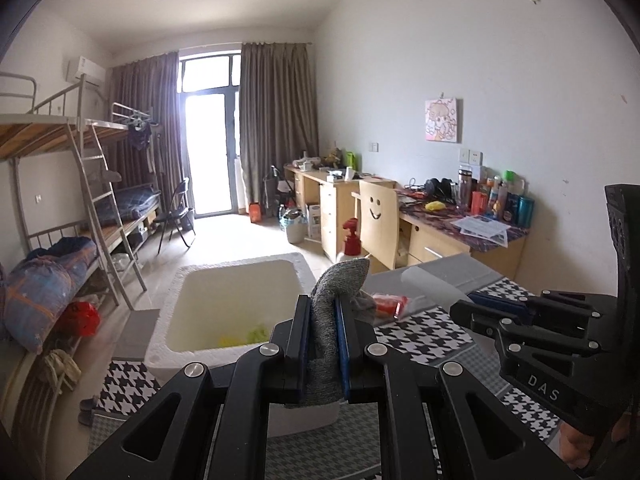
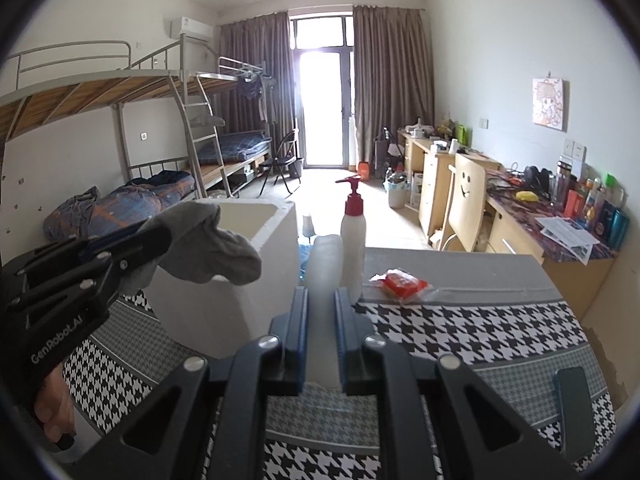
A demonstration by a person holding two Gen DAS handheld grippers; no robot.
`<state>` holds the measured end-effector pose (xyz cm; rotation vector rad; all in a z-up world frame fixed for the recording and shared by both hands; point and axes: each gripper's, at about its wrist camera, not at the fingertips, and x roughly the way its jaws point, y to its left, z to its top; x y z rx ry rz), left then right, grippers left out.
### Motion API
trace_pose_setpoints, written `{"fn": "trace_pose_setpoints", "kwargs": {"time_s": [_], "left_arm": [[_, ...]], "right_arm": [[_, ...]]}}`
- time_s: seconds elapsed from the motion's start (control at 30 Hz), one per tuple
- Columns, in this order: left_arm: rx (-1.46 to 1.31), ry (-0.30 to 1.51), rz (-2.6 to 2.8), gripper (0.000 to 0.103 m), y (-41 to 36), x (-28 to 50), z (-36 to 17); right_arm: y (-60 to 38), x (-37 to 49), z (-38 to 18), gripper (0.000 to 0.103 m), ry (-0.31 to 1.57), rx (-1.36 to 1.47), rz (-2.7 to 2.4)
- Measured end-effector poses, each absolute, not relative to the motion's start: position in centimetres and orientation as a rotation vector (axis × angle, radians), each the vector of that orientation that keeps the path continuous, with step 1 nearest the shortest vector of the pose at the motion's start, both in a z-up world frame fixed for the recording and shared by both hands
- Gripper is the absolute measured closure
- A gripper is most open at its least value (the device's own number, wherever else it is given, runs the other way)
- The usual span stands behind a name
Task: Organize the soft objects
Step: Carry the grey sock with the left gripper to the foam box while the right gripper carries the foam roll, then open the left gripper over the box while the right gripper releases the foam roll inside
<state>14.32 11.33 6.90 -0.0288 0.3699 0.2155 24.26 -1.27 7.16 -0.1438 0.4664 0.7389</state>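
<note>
Both tongs are loaded: the left tongs [image 1: 323, 320] are pinched tight on a grey sock [image 1: 332, 300], and the right tongs [image 2: 321, 320] are closed on a pale, translucent soft thing [image 2: 326, 280] that stands up between the pads, too blurred to name. Starting at the left, the white foam box [image 1: 236, 280] sits on the houndstooth-covered bench [image 2: 480, 328] with something yellow-green already at its bottom, and the sock hangs just over its near rim, held by one end, with the toe drooping free. My worry is that a release here drapes it across the rim or drops it outside, so it needs carrying further over the opening first. Moving right, the pale piece stands close to the pump bottle [image 2: 354, 240]; a swing toward the box could clip that tall, narrow bottle and topple it. Further right, the red packet [image 2: 402, 282] lies clear of both tongs, and the two tools could knock together converging on one box.
</note>
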Motion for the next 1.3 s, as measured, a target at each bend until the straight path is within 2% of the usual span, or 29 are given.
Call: {"fn": "trace_pose_setpoints", "kwargs": {"time_s": [0.83,1.3], "left_arm": [[-0.057,0.355,0.377,0.090,16.7,14.7,7.6],[-0.115,0.439,0.376,0.090,19.4,17.6,6.8]], "right_arm": [[5.6,25.1,9.3,0.088,0.473,-0.223,0.833],[6.8,25.3,9.5,0.088,0.477,-0.227,0.854]]}}
